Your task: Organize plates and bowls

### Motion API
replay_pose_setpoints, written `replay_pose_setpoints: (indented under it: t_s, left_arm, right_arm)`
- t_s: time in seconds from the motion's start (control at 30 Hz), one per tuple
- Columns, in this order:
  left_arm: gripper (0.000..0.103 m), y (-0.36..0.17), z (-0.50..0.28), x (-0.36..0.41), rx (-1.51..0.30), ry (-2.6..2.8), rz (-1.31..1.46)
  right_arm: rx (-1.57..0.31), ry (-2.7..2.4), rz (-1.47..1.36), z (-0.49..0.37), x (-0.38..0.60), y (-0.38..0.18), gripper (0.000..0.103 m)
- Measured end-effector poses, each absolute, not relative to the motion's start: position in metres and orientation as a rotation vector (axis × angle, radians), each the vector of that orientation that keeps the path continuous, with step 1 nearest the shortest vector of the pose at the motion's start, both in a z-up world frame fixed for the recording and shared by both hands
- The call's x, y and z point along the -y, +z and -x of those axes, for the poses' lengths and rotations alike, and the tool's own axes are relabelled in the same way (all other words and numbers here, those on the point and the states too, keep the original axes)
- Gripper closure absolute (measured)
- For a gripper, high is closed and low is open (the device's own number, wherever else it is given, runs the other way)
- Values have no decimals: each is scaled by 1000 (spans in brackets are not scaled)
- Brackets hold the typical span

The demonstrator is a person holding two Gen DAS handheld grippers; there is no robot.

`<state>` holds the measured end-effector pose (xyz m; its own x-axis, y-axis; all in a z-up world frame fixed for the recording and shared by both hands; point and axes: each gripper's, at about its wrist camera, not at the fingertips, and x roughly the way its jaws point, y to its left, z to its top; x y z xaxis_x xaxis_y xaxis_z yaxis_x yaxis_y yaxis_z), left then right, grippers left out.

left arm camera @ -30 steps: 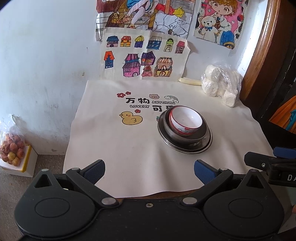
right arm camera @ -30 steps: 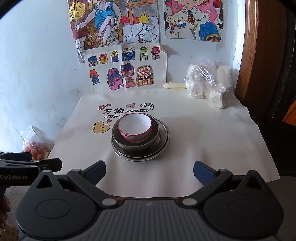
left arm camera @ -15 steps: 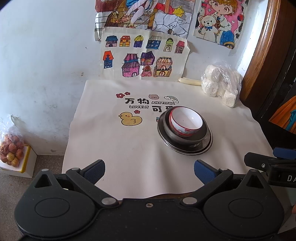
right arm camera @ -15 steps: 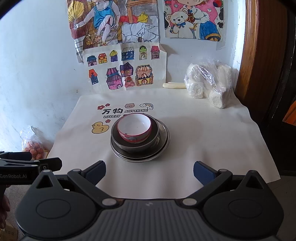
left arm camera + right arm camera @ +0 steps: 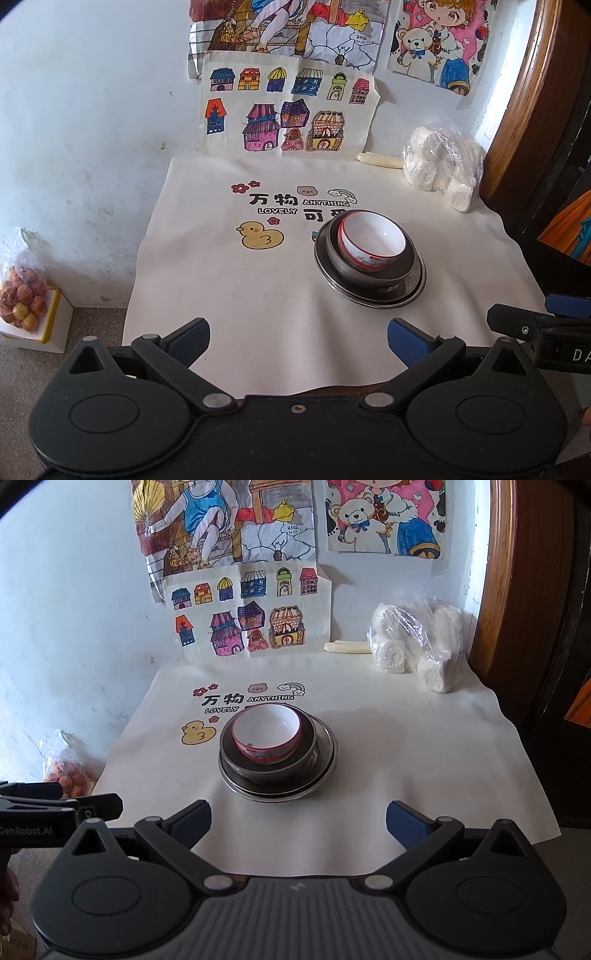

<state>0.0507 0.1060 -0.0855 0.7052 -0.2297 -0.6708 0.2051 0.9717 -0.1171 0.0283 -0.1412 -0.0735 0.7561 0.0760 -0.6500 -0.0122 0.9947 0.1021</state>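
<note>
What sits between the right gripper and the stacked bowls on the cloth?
Nothing visible. Only bare cloth lies between the open right gripper and the white bowl, nested in the metal bowl on the plate. The bag of white lumps sits far back right.

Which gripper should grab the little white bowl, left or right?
Probably the right gripper: the white bowl sits nearly straight ahead of its open fingers. From the left gripper, also open, it lies off to the right.

Drawing-hung white wall [image 5: 92, 110], perhaps plaster
</note>
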Motion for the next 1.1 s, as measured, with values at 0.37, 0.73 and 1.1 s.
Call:
replay_pose_setpoints:
  t_s: [0.37, 0.73, 1.1]
  left_arm:
    - [1, -86, -53, -106, -755, -243, 34]
    - [1, -88, -55, -106, -758, -244, 34]
    - [1, -90, -57, -106, -763, -247, 35]
  right_arm:
    - [-717, 44, -94, -30, 141, -74, 0]
    - [-723, 39, -97, -33, 141, -75, 0]
    - [-725, 38, -97, -34, 142, -76, 0]
